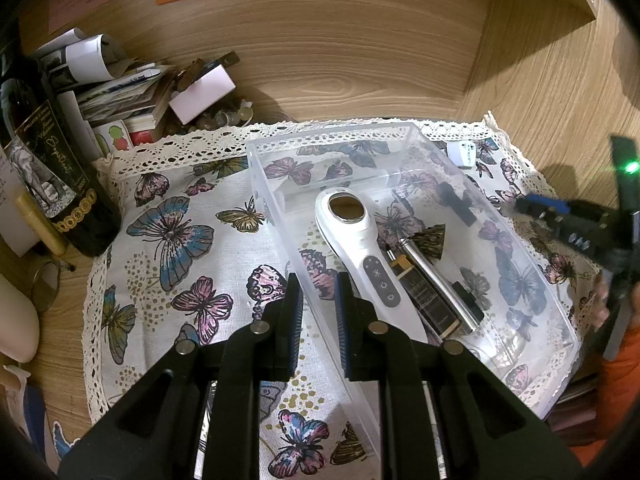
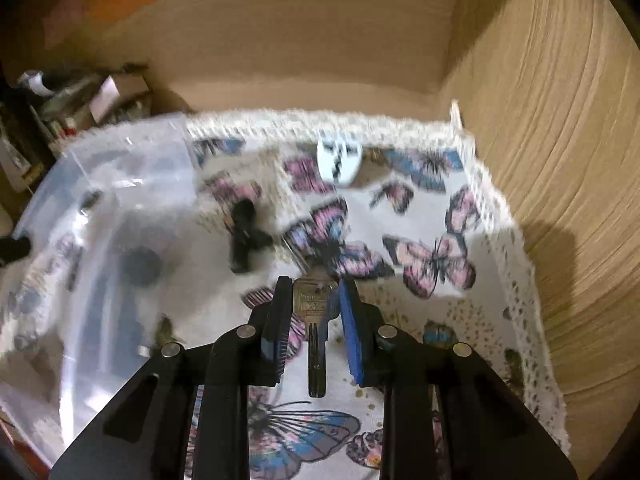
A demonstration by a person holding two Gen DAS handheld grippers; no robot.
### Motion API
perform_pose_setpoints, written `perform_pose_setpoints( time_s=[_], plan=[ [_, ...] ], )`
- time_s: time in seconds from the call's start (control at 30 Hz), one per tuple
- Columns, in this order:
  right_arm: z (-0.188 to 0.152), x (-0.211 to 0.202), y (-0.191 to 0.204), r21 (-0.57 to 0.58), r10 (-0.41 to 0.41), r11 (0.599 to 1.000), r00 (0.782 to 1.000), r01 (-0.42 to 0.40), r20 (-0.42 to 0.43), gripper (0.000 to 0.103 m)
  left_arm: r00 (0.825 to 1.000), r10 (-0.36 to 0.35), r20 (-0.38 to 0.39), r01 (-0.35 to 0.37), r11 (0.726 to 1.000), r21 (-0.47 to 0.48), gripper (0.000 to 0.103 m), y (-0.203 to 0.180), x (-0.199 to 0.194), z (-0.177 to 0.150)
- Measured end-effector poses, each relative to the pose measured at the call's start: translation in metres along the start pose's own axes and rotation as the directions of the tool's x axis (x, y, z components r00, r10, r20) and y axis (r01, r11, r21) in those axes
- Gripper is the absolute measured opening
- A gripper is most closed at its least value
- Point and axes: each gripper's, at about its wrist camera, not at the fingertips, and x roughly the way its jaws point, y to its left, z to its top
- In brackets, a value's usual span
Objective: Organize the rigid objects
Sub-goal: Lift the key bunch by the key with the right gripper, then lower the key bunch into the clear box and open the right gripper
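Right gripper (image 2: 314, 312) is clamped on a key (image 2: 314, 320), blade trailing toward the camera, over the cloth (image 2: 436, 364) beside the clear bin (image 2: 120, 168); likely headed there. Left gripper (image 1: 319, 312) is closed and empty, straddling the bin's near-left wall, perhaps steadying it. White adapter (image 2: 339, 160) waits near the cloth's far edge.

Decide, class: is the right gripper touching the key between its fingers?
Touching. The right wrist view shows the key held off the butterfly cloth between the right gripper fingers, its head pinched at their tips.
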Motion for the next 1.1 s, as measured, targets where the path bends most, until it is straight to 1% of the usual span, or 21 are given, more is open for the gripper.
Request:
perform_pose_setpoints(
  time_s=[0.13,0.23,0.37,0.57,0.7,0.83,0.9,1.1],
  plan=[
    [0.013,-0.025,0.008,-0.018,0.021,1.000,0.997,-0.019,0.077,0.022,1.000,0.000,0.000,0.000,1.000,-0.001,0.015,0.000,0.000,0.000],
    [0.019,-0.046,0.016,-0.038,0.042,0.999,0.991,-0.037,0.131,0.022,1.000,0.000,0.000,0.000,1.000,-0.001,0.015,0.000,0.000,0.000],
    [0.031,-0.067,0.035,-0.081,0.085,0.994,0.974,-0.069,0.211,0.022,1.000,0.001,0.000,-0.001,1.000,0.000,0.015,0.000,0.000,0.000],
    [0.036,-0.081,0.060,-0.150,0.168,0.980,0.954,-0.133,0.249,0.022,1.000,0.000,0.000,0.000,1.000,-0.002,0.015,0.000,0.000,0.000],
    [0.035,-0.079,0.080,-0.201,0.229,0.963,0.943,-0.182,0.242,0.022,1.000,0.001,0.001,-0.001,1.000,-0.001,0.015,0.000,0.000,0.000],
    [0.031,-0.071,0.095,-0.239,0.270,0.946,0.941,-0.219,0.205,0.022,1.000,0.001,0.001,-0.001,1.000,0.000,0.015,0.000,0.000,0.000],
    [0.028,-0.061,0.103,-0.259,0.284,0.936,0.944,-0.236,0.168,0.022,1.000,0.001,0.001,-0.001,1.000,-0.001,0.015,0.000,0.000,0.000],
    [0.022,-0.030,0.116,-0.282,0.278,0.926,0.959,-0.250,0.061,0.022,1.000,0.000,0.001,0.000,1.000,-0.001,0.015,-0.001,0.000,0.000]
  ],
)
